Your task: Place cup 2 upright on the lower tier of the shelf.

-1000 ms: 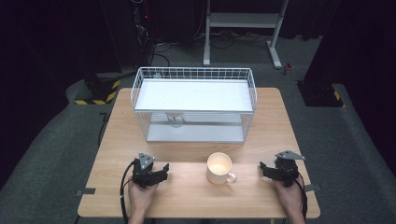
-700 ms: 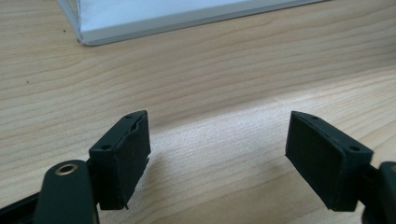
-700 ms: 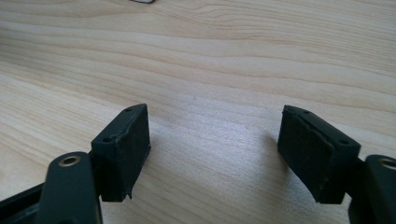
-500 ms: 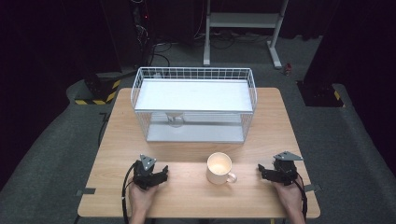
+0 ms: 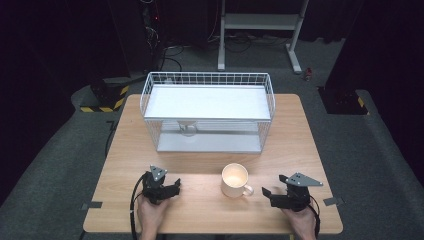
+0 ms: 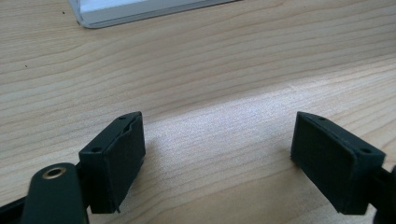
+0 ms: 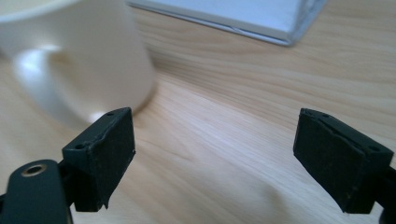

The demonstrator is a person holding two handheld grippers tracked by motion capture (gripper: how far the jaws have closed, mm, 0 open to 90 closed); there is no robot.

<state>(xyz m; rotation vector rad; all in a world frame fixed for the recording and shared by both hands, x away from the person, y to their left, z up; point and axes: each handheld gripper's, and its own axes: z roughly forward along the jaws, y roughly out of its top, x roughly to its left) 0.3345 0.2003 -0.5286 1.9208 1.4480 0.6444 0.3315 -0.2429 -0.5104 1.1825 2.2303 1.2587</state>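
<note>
Both grippers are being held low over the near edge of the table [image 5: 305, 135], and nothing is being gripped by either. Jaws of the right gripper [image 5: 267, 192] have just been opening and are being kept spread wide; in the right gripper view only bare wood is being framed between its pads [image 7: 103, 154], with the cream mug [image 7: 70, 56] looming just beyond the left one. From above, this gripper is being pointed at the mug [image 5: 235, 180], whose handle is being turned toward it, and a small gap is being left between them. Jaws of the left gripper [image 5: 176, 186] have also just been opening and are being held apart over empty tabletop, as its own view [image 6: 217, 163] is confirming; it is being kept well to the mug's other side.

Judging from this, the work is being caught at its very start: the mug is standing upright and untouched near the table's front centre, apart from the white wire basket [image 5: 207, 80] behind it. An approach, a grasp and any carrying are all being left to do.

Much is being hidden. Whether anything is lying inside the mug cannot be told under the glare. A small object at the basket's front wall is being obscured by the wires. In the right gripper view the mug is being cut off and blurred.
</note>
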